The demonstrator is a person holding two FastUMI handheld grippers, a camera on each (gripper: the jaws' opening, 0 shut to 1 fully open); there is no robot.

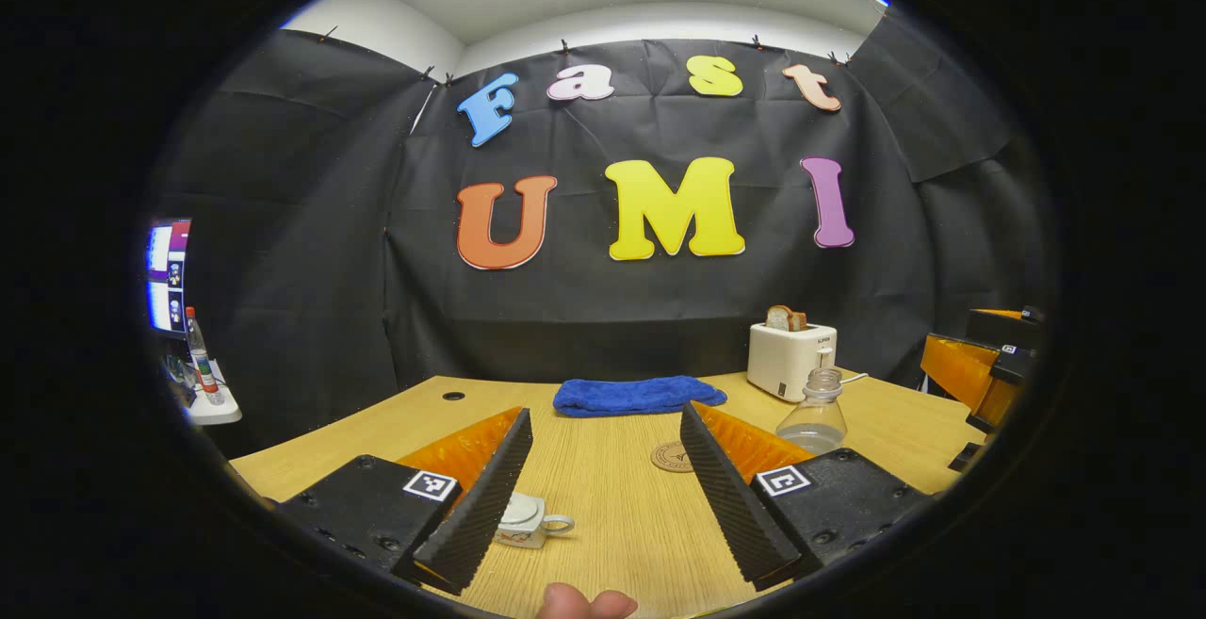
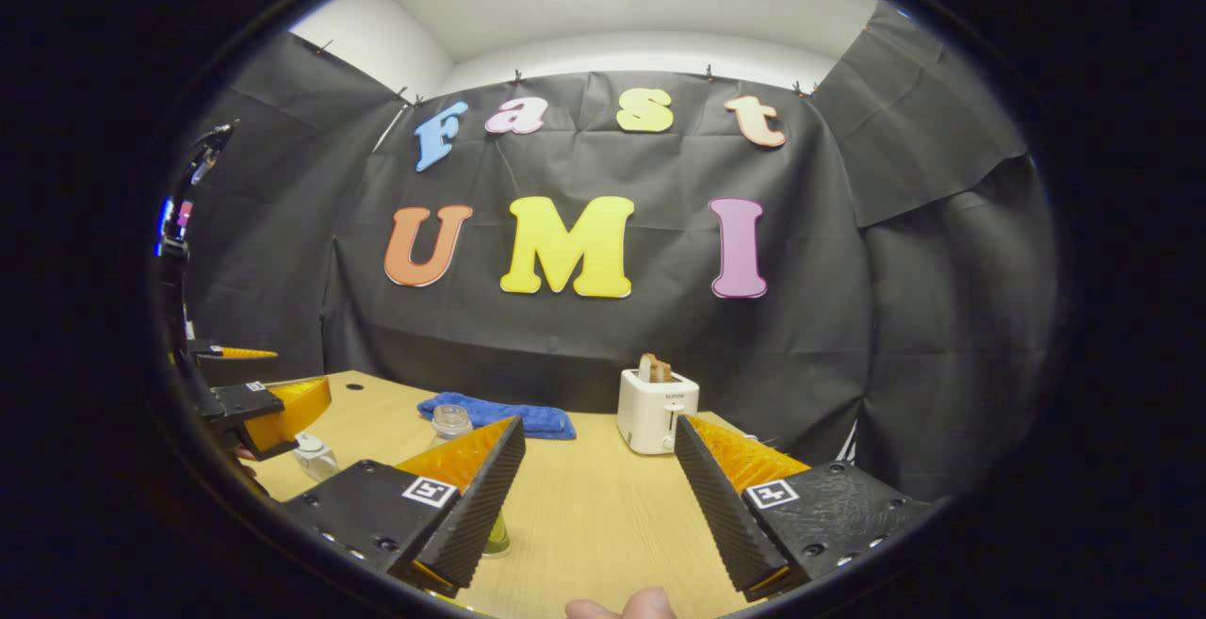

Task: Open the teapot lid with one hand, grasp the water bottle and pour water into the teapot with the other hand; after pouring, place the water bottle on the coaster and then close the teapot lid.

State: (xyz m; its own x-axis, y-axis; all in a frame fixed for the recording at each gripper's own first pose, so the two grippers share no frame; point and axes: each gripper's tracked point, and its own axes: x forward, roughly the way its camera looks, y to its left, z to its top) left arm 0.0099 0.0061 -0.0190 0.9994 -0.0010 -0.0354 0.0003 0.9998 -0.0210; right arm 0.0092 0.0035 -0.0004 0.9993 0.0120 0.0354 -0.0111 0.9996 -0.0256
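On the wooden table [image 1: 612,506], the teapot [image 1: 528,520] with its lid on sits beside the left gripper [image 1: 603,506], at 7 o'clock from the coaster [image 1: 673,457]. The bottle [image 1: 814,415] stands at 2 o'clock from the coaster. Both the left gripper and the right gripper [image 2: 594,506] are wide open, holding nothing. Toaster [image 1: 790,358] and blue towel [image 1: 636,395] lie behind

A toaster [image 1: 790,358] holding bread stands beside a blue towel [image 1: 638,395].

Bare counter [image 2: 603,506] btwn right tongs' [image 2: 603,515] spread fingers; water bottle [image 2: 450,423] behind its left finger, toaster [image 2: 657,409] & blue towel [image 2: 499,415] block the rear.
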